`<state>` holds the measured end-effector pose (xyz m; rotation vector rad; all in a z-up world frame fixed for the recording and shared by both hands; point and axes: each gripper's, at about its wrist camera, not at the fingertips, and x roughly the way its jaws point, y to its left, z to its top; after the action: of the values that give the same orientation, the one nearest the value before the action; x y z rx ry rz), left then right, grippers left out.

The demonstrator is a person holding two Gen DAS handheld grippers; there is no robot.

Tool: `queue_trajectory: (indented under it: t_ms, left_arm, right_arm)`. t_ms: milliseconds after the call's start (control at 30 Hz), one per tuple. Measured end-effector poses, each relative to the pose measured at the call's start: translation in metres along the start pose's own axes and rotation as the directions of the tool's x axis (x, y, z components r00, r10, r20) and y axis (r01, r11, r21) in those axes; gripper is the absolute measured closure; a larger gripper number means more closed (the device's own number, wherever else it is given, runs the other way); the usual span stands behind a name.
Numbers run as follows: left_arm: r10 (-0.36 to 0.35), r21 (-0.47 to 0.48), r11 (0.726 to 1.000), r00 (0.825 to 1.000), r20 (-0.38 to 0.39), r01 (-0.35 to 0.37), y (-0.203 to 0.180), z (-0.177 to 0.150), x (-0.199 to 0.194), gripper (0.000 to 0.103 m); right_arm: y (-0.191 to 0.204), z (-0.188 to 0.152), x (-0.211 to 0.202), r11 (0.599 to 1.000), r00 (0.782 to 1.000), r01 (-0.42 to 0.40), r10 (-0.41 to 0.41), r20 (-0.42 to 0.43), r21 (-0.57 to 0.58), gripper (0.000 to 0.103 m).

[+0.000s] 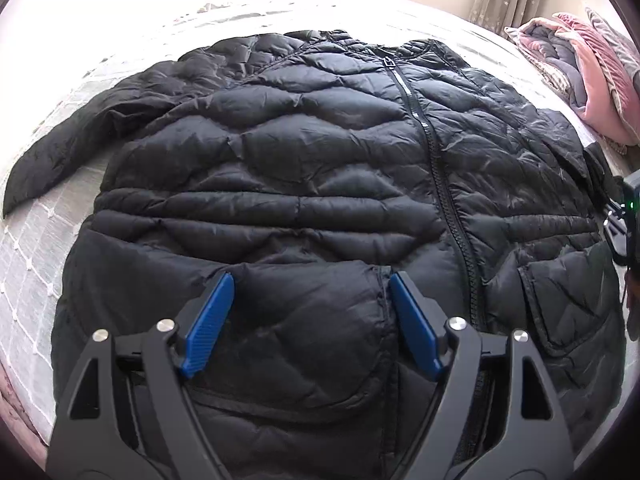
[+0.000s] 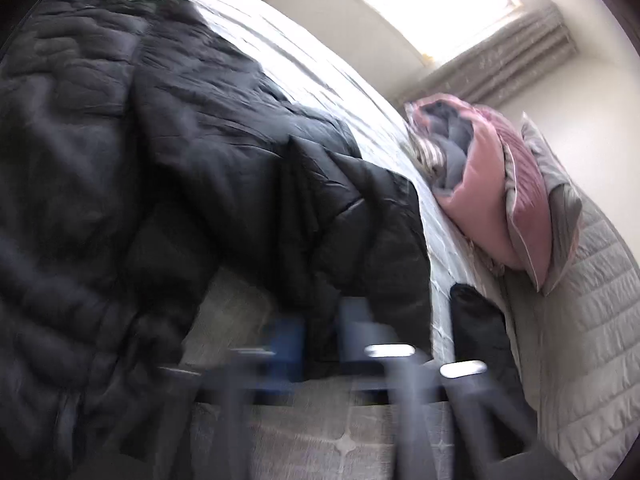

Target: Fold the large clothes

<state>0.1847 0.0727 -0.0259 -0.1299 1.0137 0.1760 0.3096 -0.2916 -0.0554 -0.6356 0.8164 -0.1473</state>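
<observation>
A black quilted puffer jacket (image 1: 320, 168) lies front up and zipped on the bed, its left sleeve stretched out to the side. My left gripper (image 1: 310, 280) is open, its blue pads hovering over the jacket's lower front near a pocket. In the right wrist view, which is motion-blurred, the jacket's right sleeve (image 2: 352, 216) is lifted off the bed and runs down between the blue fingers of my right gripper (image 2: 320, 336), which looks shut on the sleeve's end. The jacket body (image 2: 80, 160) fills the left of that view.
The bed (image 1: 48, 240) has a pale grey quilted cover. A pile of pink and grey pillows and a blanket (image 1: 592, 76) sits at the right, also in the right wrist view (image 2: 492, 192). A small dark item (image 2: 480, 320) lies near the bed's edge. Curtains (image 2: 500, 60) hang behind.
</observation>
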Motion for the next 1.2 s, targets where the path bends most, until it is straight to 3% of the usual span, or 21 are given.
queue_trajectory:
  t_ms: [167,367,467,600,733,800,933,1000,1200]
  left_arm:
    - [-0.052,-0.052,0.997,0.999,-0.015,0.051,0.011,0.004,-0.004,0.023]
    - [-0.100,-0.165,0.981,0.995,0.003,0.099,0.039,0.012,-0.013,0.023]
    - [-0.051,-0.191,0.980,0.997,0.054,0.061,0.055,0.016,-0.025,0.023]
    - [-0.035,-0.224,0.973,0.995,0.098,0.056,0.079,0.023,-0.036,0.023]
    - [-0.008,-0.328,0.944,0.994,0.111,0.044,0.115,0.028,-0.037,0.023]
    - [-0.005,-0.381,0.923,0.993,0.118,0.050,0.132,0.028,-0.037,0.023]
    - [-0.018,-0.454,0.888,0.994,0.112,0.068,0.161,0.025,-0.033,0.023]
    - [-0.026,-0.470,0.880,0.994,0.108,0.074,0.169,0.023,-0.031,0.023]
    - [-0.089,-0.507,0.854,0.992,0.086,0.120,0.181,0.020,-0.024,0.023]
  right_arm:
    - [-0.071,0.007,-0.029,0.959,0.994,-0.082,0.060,0.087,0.271,0.097]
    - [-0.161,0.040,-0.097,0.865,0.981,-0.106,0.008,0.196,0.491,0.098]
    - [-0.184,0.072,-0.146,0.830,0.959,-0.167,0.011,0.285,0.531,0.098]
    - [-0.179,0.125,-0.204,0.800,0.914,-0.282,0.057,0.401,0.529,0.098]
    - [-0.137,0.181,-0.249,0.762,0.837,-0.446,0.170,0.520,0.469,0.098]
    - [-0.102,0.207,-0.261,0.765,0.813,-0.489,0.226,0.536,0.420,0.098]
    - [-0.001,0.251,-0.257,0.799,0.799,-0.520,0.332,0.501,0.302,0.098]
    - [0.050,0.258,-0.238,0.797,0.806,-0.534,0.381,0.453,0.281,0.098]
    - [0.172,0.242,-0.156,0.729,0.793,-0.607,0.532,0.295,0.317,0.098]
